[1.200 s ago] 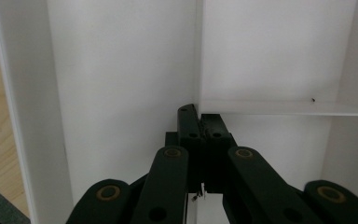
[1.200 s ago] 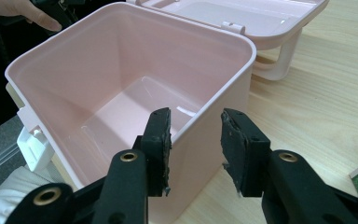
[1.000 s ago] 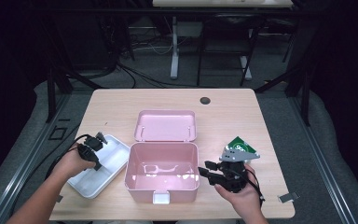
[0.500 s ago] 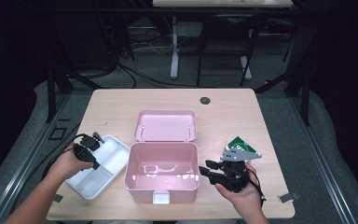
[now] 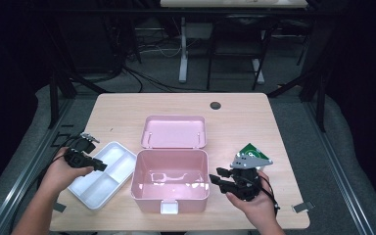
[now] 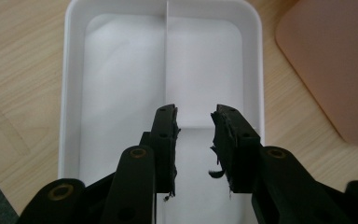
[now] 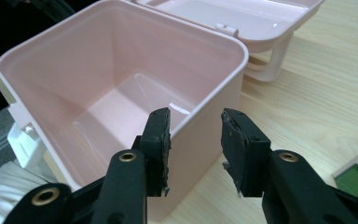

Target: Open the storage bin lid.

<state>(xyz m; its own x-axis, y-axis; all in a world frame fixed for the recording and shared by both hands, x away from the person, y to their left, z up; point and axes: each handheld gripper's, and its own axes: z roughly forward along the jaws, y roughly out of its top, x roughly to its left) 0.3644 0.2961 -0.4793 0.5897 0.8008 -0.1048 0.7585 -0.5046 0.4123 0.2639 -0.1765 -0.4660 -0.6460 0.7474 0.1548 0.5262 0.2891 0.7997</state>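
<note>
An open pink box (image 5: pixel 170 196) stands at the table's front middle, its lid (image 5: pixel 175 131) laid back behind it. Its inside (image 7: pixel 116 107) is empty. To its left lies a white divided tray (image 5: pixel 108 172), also empty (image 6: pixel 121 70). My left gripper (image 5: pixel 97 165) hovers over the tray's far left part, jaws open with nothing between them (image 6: pixel 195 114). My right gripper (image 5: pixel 215 180) is at the box's right wall, open (image 7: pixel 196 116). One jaw shows against the box's inside and the other against its outside. Whether they touch the wall is unclear.
A green packet (image 5: pixel 251 149) lies on the table behind my right gripper, and its corner (image 7: pixel 354 177) shows in the right gripper view. A round dark hole (image 5: pixel 215 105) sits near the table's far edge. Bare wood surrounds the box at the back and right.
My left gripper has shifted slightly left and nearer over the tray. The right gripper has barely moved.
</note>
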